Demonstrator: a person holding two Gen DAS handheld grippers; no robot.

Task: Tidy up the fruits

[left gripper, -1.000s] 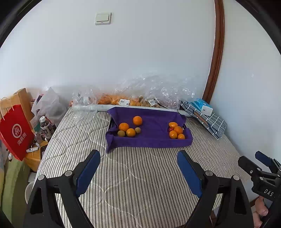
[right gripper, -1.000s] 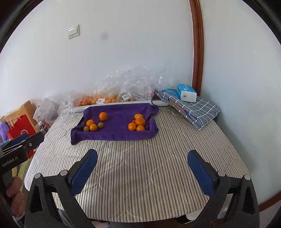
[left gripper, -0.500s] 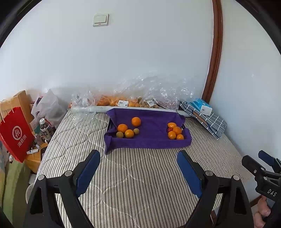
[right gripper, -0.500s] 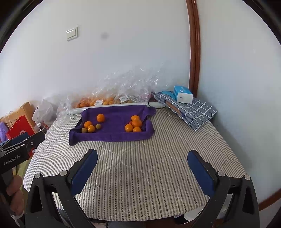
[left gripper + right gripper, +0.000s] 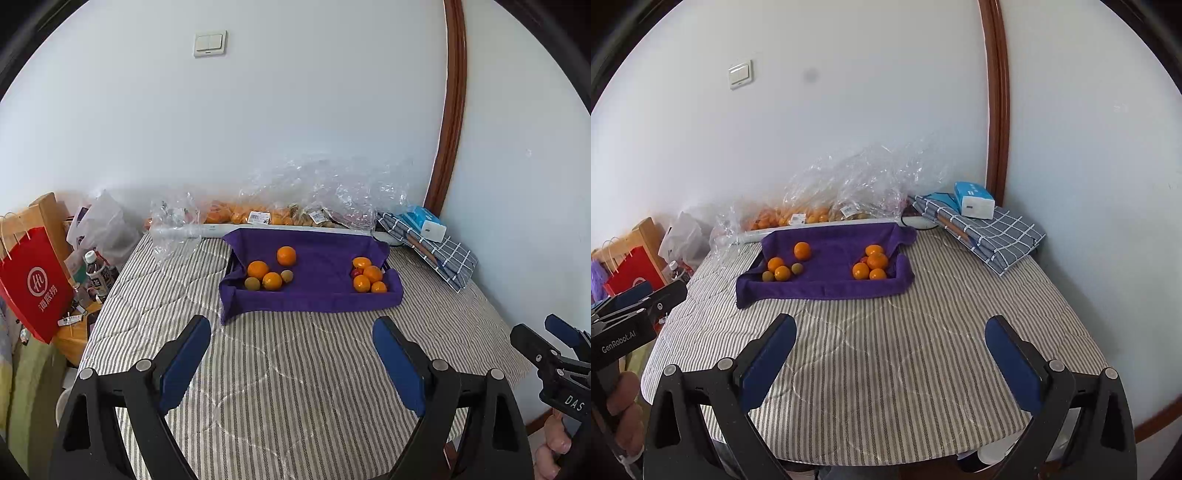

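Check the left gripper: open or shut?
Open. The left gripper has its blue pads wide apart with only striped cover between them, nothing held.

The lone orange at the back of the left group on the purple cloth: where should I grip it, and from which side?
Grip the lone orange across its widest middle, coming from above and the front. It sits apart from the other fruit, so open cloth flanks both sides for the fingers. The left gripper looks the nearer choice; its jaws already stand open.

A soft purple cloth (image 5: 317,291) lines the tray; the striped quilted fabric cover (image 5: 295,369) looks matt. Crinkled clear plastic bags (image 5: 332,192) shine glossy; the red bag (image 5: 33,284) is smooth paper.
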